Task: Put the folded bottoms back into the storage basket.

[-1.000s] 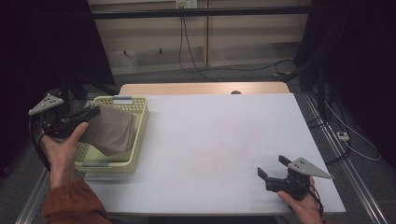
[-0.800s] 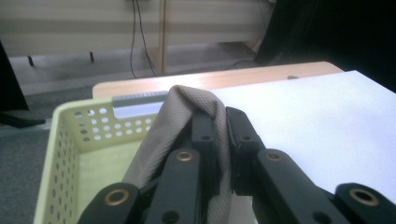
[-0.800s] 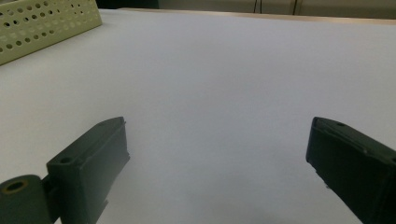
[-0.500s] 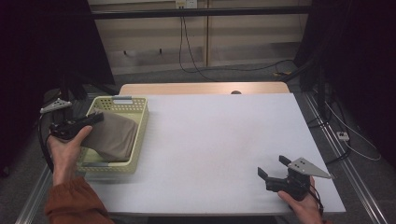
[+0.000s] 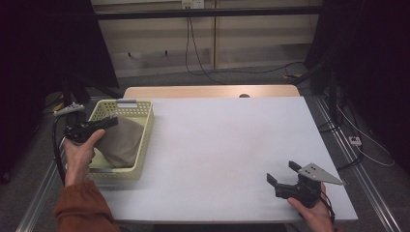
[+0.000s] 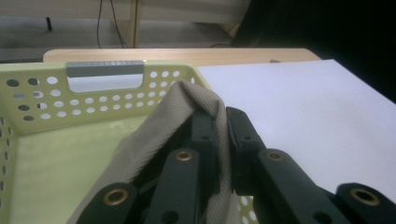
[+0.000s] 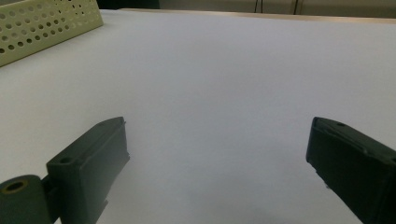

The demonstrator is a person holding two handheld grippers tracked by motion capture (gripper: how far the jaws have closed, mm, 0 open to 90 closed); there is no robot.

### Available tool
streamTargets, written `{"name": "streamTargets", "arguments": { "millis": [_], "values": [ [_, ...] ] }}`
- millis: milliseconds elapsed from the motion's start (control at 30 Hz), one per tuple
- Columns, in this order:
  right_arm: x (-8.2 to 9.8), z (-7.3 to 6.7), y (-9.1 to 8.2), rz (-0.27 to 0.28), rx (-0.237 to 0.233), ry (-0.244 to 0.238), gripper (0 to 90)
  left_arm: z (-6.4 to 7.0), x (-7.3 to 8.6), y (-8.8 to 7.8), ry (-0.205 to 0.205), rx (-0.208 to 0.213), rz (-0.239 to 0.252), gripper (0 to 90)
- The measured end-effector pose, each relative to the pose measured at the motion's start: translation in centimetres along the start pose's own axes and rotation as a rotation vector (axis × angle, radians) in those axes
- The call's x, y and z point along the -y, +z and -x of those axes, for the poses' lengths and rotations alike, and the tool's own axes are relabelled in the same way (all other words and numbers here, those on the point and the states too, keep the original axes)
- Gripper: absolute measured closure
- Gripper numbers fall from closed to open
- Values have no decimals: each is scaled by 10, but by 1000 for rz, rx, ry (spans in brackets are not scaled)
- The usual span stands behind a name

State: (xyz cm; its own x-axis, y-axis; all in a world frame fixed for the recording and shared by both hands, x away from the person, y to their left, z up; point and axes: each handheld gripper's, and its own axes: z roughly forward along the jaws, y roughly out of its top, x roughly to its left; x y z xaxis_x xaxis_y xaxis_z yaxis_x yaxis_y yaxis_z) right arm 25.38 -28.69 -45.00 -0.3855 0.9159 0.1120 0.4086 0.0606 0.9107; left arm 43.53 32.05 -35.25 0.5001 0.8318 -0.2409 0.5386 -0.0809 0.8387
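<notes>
Seen from the high view, the left hand-held gripper hangs over the pale yellow perforated basket at the near-left corner of the white surface, its jaws clamped on a fold of brownish-grey cloth. The cloth drapes down from the jaws into the basket, most of it lying against the basket's far and right-hand walls. Well apart, at the near-right corner of the surface, the right hand-held gripper rests low with its jaws spread and nothing between them.

From the left gripper view, the two black jaws stand close together with a ridge of the cloth pinched between them, the fabric running over the jaw tips and down either side. Beyond the tips lies the basket's far wall with its grey handle; below and to the left of the jaws the basket floor shows bare. Whether the cloth's lower edge touches that floor is hard to tell from here.

From the right gripper view, the jaws stand wide apart over bare surface, a corner of the basket far ahead to their left.

The step in hand appears to be handling the cloth at the basket, either lifting it out or setting it in. The next move calls for a steady pinch and a clean vertical path so the fabric clears the rim without dragging the light basket along.
</notes>
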Motion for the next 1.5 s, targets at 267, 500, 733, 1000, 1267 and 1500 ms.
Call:
{"name": "streamTargets", "arguments": {
  "millis": [267,500,733,1000,1267,1500],
  "values": [
    [0,0,0,0,-2,2,49,-13,7,1,4,-156,-99,826],
    [0,0,0,-2,-2,0,49,-21,11,5,-32,-250,-169,822],
    [0,0,0,-2,-1,0,50,-23,13,22,-57,-183,-158,823],
    [0,0,1,-5,2,0,50,-14,8,42,-32,-143,-144,824],
    [0,1,1,-5,4,2,52,-19,10,45,-17,-220,-176,823],
    [1,1,2,-11,5,9,56,-31,15,36,-17,-300,-264,817]
  ]
}}
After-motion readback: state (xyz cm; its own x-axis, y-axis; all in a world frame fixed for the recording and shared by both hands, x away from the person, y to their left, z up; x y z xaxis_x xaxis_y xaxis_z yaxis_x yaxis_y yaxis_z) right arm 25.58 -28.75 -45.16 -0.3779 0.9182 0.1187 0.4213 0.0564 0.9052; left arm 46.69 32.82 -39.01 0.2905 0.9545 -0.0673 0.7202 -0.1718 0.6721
